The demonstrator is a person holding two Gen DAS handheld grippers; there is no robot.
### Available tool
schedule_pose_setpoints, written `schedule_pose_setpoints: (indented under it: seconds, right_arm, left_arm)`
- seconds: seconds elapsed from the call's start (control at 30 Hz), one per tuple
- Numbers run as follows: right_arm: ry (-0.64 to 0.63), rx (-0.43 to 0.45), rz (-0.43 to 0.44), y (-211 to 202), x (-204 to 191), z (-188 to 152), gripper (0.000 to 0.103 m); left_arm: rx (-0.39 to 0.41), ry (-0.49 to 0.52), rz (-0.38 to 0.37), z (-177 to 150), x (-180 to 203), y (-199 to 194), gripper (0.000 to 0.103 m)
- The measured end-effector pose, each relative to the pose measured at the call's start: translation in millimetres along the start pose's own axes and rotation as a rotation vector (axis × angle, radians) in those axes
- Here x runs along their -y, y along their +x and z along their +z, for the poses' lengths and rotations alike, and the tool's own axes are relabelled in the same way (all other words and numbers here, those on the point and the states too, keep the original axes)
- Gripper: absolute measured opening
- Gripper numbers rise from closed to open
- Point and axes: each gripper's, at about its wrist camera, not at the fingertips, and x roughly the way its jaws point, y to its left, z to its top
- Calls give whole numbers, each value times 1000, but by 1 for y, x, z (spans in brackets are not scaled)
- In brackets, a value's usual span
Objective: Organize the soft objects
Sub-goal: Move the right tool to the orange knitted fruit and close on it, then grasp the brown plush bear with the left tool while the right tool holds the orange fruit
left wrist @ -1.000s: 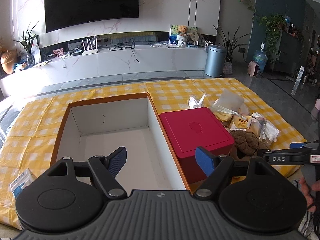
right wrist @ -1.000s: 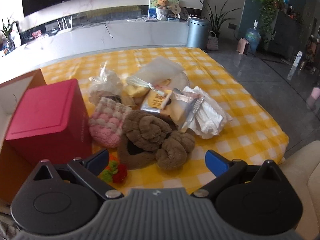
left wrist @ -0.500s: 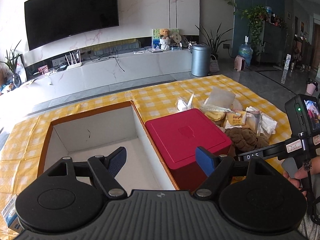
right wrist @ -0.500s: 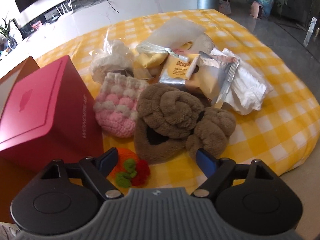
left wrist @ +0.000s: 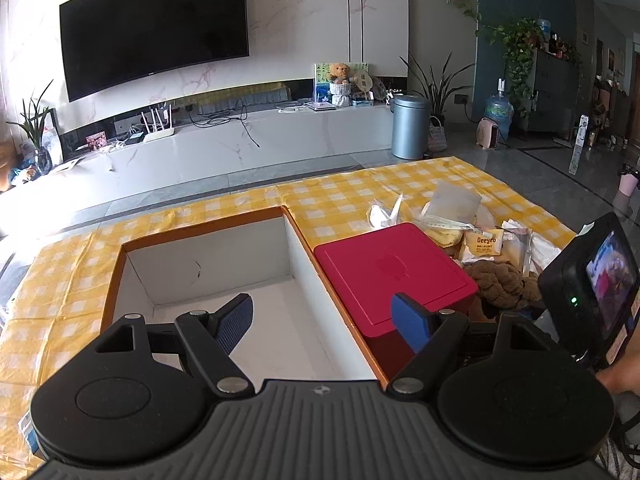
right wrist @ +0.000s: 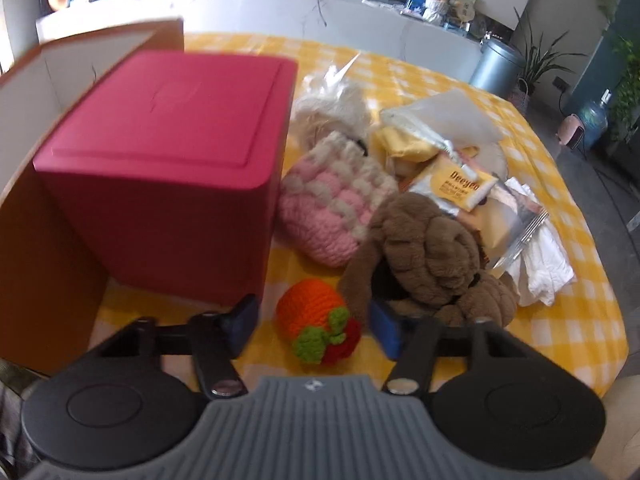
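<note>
An orange crocheted ball with green and red trim (right wrist: 316, 328) lies on the yellow checked cloth between the open fingers of my right gripper (right wrist: 312, 326). Beside it lie a brown plush toy (right wrist: 432, 256) and a pink and white knitted piece (right wrist: 332, 208). My left gripper (left wrist: 324, 320) is open and empty, above the open white-lined box (left wrist: 200, 256) and the red box (left wrist: 392, 272). The brown plush (left wrist: 500, 284) also shows in the left wrist view.
A red box (right wrist: 168, 160) stands left of the soft things, against the cardboard box wall (right wrist: 44, 248). Snack packets (right wrist: 456, 188), a white cloth (right wrist: 544, 264) and plastic bags (right wrist: 336, 100) lie behind. The table's edge is near on the right.
My right gripper has dropped and moved left, so the orange ball now sits between its fingers. My left gripper has lifted and tilted up a little.
</note>
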Motion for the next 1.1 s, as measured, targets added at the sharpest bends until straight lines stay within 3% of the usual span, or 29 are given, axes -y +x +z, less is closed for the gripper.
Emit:
schedule_pose_setpoints:
  seconds: [0.03, 0.2, 0.4, 0.67, 0.77, 0.83, 0.93, 1.1]
  right_arm:
    - [-11, -10, -17, 2, -1, -1, 39]
    - [33, 47, 15, -9, 7, -6, 38]
    - [177, 134, 65, -39, 39, -8, 38]
    - [422, 271, -80, -93, 119, 4, 38]
    - [519, 295, -170, -103, 139, 3, 38]
    - [516, 312, -213, -102, 139, -1, 38]
    - [476, 341, -146, -93, 138, -14, 38]
    - [420, 303, -83, -73, 143, -29, 38]
  left_arm:
    - [0, 0, 0, 0, 0, 1, 93]
    - [-17, 12, 9, -2, 0, 3, 93]
    - [-78, 30, -60, 1, 9, 4, 93]
    - [-98, 105, -130, 21, 42, 3, 93]
    - [-109, 89, -217, 31, 55, 13, 94]
    - [-141, 85, -293, 39, 65, 25, 94]
    - [-172, 95, -329, 46, 84, 41, 94]
    - [-209, 284, -345, 52, 131, 71, 94]
